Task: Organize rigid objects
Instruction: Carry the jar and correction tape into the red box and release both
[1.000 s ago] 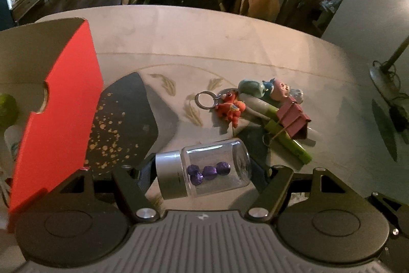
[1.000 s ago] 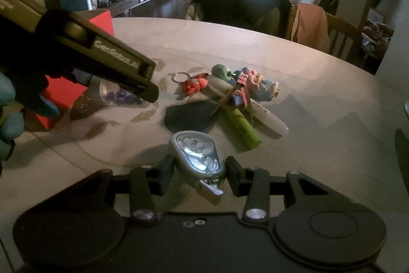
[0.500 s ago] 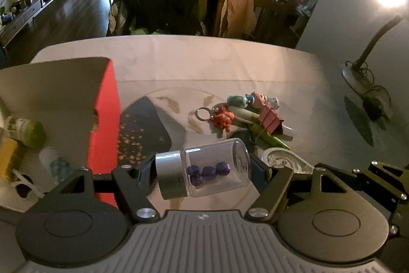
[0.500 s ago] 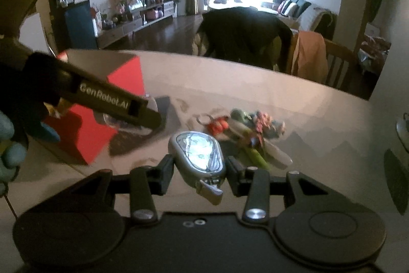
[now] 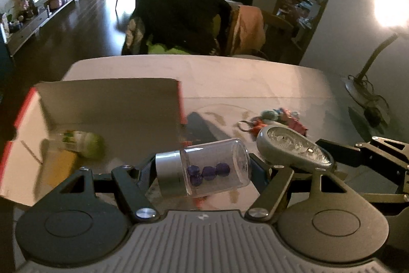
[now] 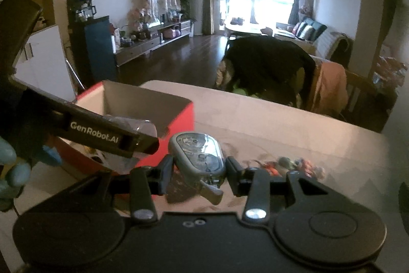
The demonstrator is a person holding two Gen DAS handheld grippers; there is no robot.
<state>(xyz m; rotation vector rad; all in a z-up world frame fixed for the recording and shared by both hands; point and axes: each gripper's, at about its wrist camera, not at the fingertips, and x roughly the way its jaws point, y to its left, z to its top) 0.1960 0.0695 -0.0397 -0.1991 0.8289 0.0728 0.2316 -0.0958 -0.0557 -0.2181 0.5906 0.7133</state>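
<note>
The left gripper (image 5: 204, 168) is clamped across a clear glass jar with a silver metal cap (image 5: 202, 168). The jar lies on its side between the jaws, cap to the left, with a few small purple beads (image 5: 208, 172) loose inside. It hangs in the air just at the near right corner of an open cardboard box with red outer walls (image 5: 110, 99), which stands by the left edge of the pale round table (image 5: 255, 78). Inside the box lie a green-and-white bottle (image 5: 81, 143) and something flat and yellow (image 5: 60, 168) next to it; what that is I cannot tell.

The right gripper (image 6: 196, 172) is closed on a grey oval gadget with a clear glossy face (image 6: 196, 152), gripped by its sides, with a small tab sticking out toward the camera. It is held above the table, just to the right of the jar and near the box's red wall.

A gloved hand in pale blue (image 6: 10, 168) holds the left tool at the left border of the right wrist view.

Farther right on the table rests a small heap of trinkets (image 5: 274, 118): a metal key ring, an orange charm, and teal and pink pieces, blurred. Beyond the far edge stand chairs draped with a black coat (image 5: 179, 17) and an orange cloth (image 5: 249, 27).
</note>
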